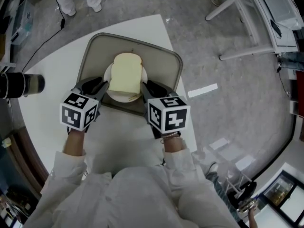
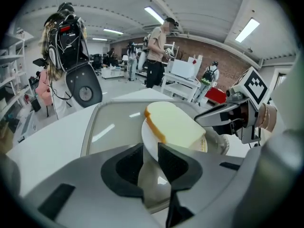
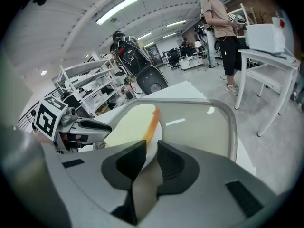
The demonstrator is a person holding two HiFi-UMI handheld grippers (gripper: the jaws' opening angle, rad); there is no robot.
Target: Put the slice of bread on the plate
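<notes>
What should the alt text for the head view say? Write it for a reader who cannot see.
A slice of bread lies on a white plate, which sits in a grey tray on a white table. The left gripper and right gripper each grip the plate's rim from opposite sides.

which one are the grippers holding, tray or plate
The round white plate under the bread; the left gripper and right gripper pinch its rim, not the grey tray.

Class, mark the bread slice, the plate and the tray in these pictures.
bread slice (image 1: 126, 74): head view, middle of top face.
plate (image 1: 122, 99): head view, near rim below the bread slice.
tray (image 1: 102, 53): head view, bare floor, far-left corner.
</notes>
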